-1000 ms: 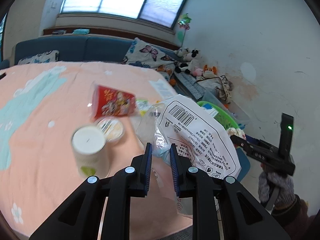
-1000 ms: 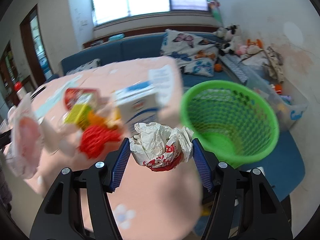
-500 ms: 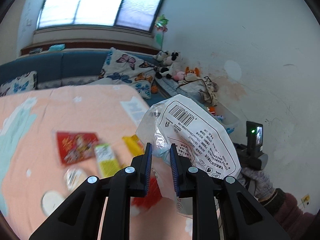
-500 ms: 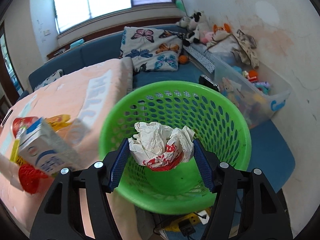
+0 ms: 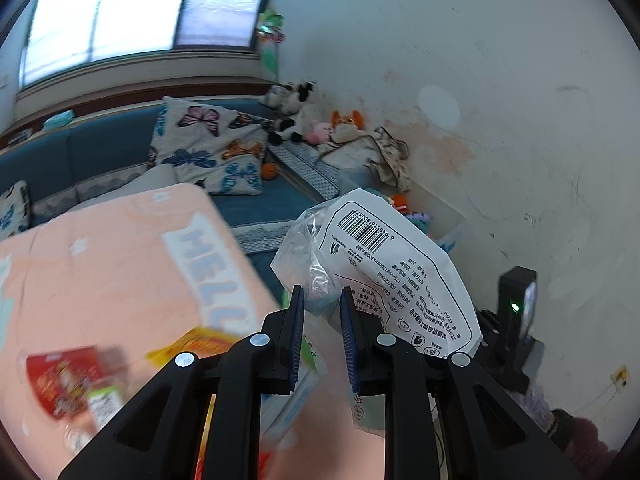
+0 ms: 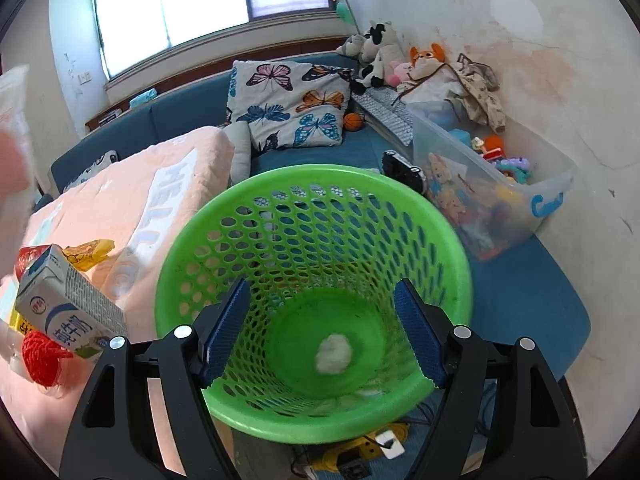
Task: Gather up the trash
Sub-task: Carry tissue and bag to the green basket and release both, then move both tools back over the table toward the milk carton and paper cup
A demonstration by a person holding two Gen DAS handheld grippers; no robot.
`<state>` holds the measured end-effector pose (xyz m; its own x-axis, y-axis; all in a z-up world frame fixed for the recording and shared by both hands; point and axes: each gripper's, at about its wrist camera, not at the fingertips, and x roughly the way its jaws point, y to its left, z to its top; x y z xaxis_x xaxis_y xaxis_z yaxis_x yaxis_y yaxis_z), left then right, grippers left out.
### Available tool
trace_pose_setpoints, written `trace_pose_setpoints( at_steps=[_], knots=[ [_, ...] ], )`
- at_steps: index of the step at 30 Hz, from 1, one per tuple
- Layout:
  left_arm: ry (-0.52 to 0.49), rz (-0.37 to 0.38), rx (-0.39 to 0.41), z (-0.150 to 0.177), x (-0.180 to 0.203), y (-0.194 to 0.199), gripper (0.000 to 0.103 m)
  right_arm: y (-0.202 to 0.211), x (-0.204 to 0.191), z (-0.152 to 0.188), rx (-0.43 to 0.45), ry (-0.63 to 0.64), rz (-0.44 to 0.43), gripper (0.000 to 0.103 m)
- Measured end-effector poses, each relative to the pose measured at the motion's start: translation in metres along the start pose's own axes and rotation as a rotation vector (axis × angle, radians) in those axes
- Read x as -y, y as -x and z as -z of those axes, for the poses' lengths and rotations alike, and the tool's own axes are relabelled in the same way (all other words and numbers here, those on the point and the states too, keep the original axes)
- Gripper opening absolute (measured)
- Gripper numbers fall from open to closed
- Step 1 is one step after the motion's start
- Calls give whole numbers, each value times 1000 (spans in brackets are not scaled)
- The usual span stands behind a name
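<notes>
My left gripper [image 5: 322, 300] is shut on a clear plastic bag [image 5: 384, 264] with a white barcode label, held up beyond the right edge of the peach-covered table [image 5: 100, 272]. My right gripper [image 6: 322, 300] hovers over the green mesh basket [image 6: 224, 216], its jaws opening with nothing between them. A crumpled paper ball [image 6: 334, 354], blurred, lies at the bottom of the basket. In the left wrist view the right gripper's black body shows at the right edge; the basket is hidden behind the bag.
A milk carton [image 6: 68, 308], a yellow wrapper [image 6: 90, 250] and a red net [image 6: 40, 354] lie on the table left of the basket. A red packet [image 5: 64, 376] lies there too. A toy bin [image 6: 492, 184] and blue sofa [image 6: 168, 116] stand behind.
My right gripper moved over the basket and opened, and the crumpled paper dropped in. My left gripper swung right along the table with the bag still in its grip.
</notes>
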<state>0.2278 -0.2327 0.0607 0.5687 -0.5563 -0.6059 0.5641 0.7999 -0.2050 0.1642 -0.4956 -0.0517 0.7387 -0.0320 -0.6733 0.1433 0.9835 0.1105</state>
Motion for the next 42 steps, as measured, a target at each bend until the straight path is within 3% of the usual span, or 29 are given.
trace_pose_setpoints(
  at_steps=[11, 22, 27, 42],
  knots=[
    [-35, -1, -130, -5, 31, -86, 18, 21, 22, 24, 11, -33, 23, 76],
    [-43, -22, -182, 6, 38, -118, 28, 27, 23, 33, 7, -49, 18, 76],
    [-33, -9, -179, 10, 35, -116, 41, 30, 20, 35, 6, -52, 8, 76],
    [-27, -56, -60, 21, 12, -33, 49, 53, -22, 35, 38, -6, -59, 82]
  ],
)
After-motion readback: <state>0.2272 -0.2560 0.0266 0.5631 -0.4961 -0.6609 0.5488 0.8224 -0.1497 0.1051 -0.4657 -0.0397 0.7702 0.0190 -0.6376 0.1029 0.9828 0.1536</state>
